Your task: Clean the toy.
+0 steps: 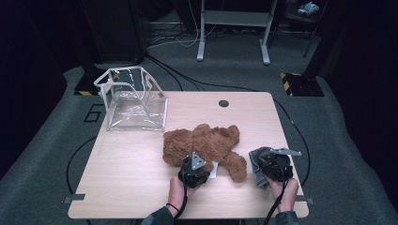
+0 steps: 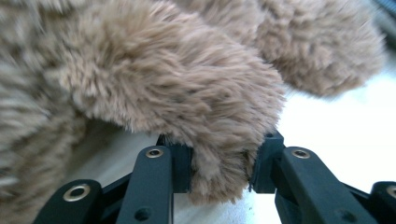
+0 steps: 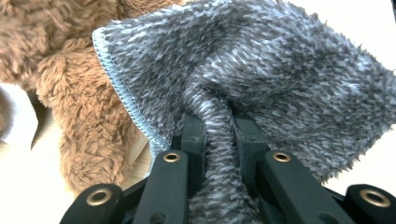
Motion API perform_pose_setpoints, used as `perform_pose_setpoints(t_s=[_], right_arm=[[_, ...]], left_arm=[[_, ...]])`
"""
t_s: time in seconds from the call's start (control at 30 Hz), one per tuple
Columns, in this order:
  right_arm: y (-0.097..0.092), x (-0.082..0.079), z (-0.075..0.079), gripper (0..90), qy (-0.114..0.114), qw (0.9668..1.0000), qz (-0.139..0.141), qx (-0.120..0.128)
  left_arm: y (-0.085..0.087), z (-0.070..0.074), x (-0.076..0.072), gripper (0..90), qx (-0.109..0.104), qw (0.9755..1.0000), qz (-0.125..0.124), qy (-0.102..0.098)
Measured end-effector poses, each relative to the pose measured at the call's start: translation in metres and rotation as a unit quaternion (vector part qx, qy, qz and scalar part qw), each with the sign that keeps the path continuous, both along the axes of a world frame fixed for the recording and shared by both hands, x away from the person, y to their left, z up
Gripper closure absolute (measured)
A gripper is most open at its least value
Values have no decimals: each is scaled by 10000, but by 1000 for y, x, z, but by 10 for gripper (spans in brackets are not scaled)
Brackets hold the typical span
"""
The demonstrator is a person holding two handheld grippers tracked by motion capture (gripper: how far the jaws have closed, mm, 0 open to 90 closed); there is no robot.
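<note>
A brown teddy bear (image 1: pixel 204 143) lies on the wooden table (image 1: pixel 126 173) near its front middle. My left gripper (image 1: pixel 193 169) sits at the bear's near side, and in the left gripper view its jaws are shut on a furry limb of the teddy bear (image 2: pixel 219 163). To the right, my right gripper (image 1: pixel 274 166) holds a grey fluffy cloth (image 1: pixel 257 165). In the right gripper view the jaws pinch a fold of the grey cloth (image 3: pixel 219 135), with the teddy bear's leg (image 3: pixel 88 116) just to its left.
A clear plastic bag (image 1: pixel 133 101) stands open at the table's back left. A round cable hole (image 1: pixel 223 103) sits near the back edge. A white tag (image 1: pixel 214 169) lies beside the left gripper. Cables run over the floor (image 1: pixel 178 77) behind the table.
</note>
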State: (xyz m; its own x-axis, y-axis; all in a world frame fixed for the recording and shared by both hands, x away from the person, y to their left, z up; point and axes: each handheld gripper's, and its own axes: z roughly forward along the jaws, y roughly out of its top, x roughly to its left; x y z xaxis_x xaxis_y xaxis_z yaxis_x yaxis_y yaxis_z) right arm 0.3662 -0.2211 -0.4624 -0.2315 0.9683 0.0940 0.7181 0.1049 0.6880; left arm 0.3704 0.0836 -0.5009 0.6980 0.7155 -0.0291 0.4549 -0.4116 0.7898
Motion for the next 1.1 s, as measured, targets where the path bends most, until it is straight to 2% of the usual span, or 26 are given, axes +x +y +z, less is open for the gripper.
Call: perform_pose_setpoints(t_s=[0.23,0.3,0.33,0.4,0.53,0.83,1.0,1.03,1.07,1.1], right_arm=[[1,1,1,778,-9,10000,25,4],[3,1,2,778,-10,10000,-11,49],[3,2,2,778,-19,10000,2,39],[3,2,2,777,-9,10000,29,8],[4,3,4,777,6,10000,1,23],[3,2,7,777,-28,10000,-1,32],[2,2,9,776,-65,10000,13,26],[3,2,9,777,-61,10000,12,15],[3,2,10,776,-78,10000,4,13],[3,2,10,776,-82,10000,15,19]], left_arm=[[10,20,10,706,-117,9993,-304,-194],[12,25,13,709,-128,9991,-321,-253],[14,28,15,710,-148,9987,-412,-269],[15,32,18,713,-150,9985,-421,-317],[18,42,25,718,-197,9971,-604,-424],[25,64,37,724,-460,9949,-692,-579],[25,77,38,727,-495,9930,-789,-721],[25,79,38,727,-589,9925,-810,-697],[25,82,38,727,-567,9922,-817,-751],[25,85,37,727,-640,9914,-851,-756]])
